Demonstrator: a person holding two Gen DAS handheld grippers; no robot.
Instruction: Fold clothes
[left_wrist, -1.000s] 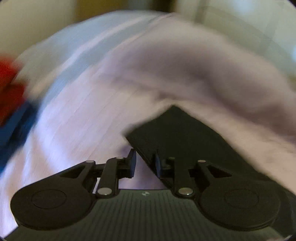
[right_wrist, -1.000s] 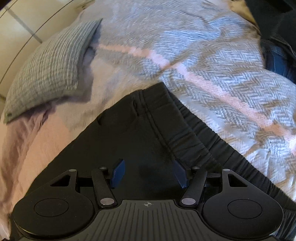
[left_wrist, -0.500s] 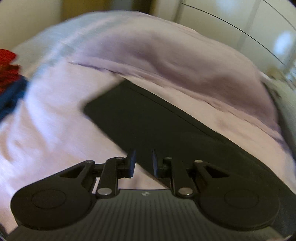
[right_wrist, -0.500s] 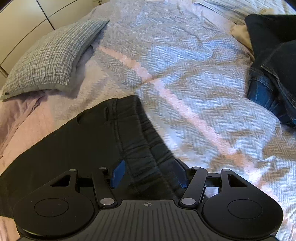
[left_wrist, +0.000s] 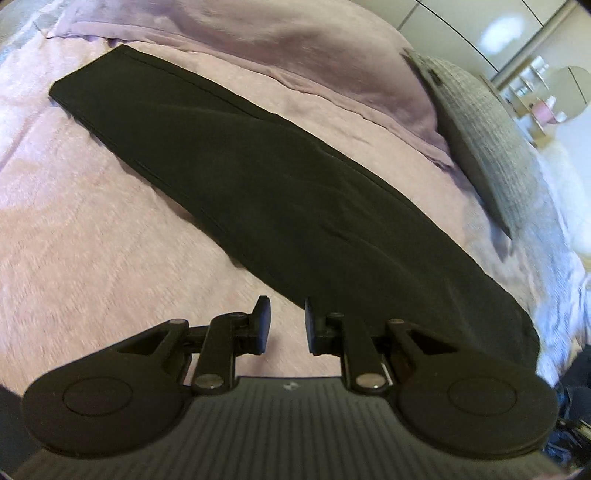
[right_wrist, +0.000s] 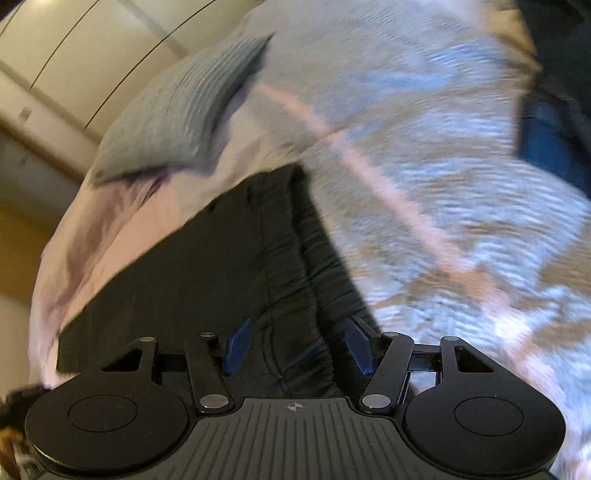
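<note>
Lying flat, black trousers (left_wrist: 280, 184) run diagonally, hem far-left; both grippers' fingers (left_wrist: 263, 321) (right_wrist: 238, 345) parted, empty.

The left gripper (left_wrist: 286, 319) hangs low with its black fingers (left_wrist: 263, 317) parted by a narrow gap — nothing lies between them, and its right finger sits at the near edge of dark cloth. The right gripper (right_wrist: 295, 347) is spread wide, its blue-padded fingertips (right_wrist: 238, 345) standing apart on either side of gathered dark fabric — not closed on it.
</note>
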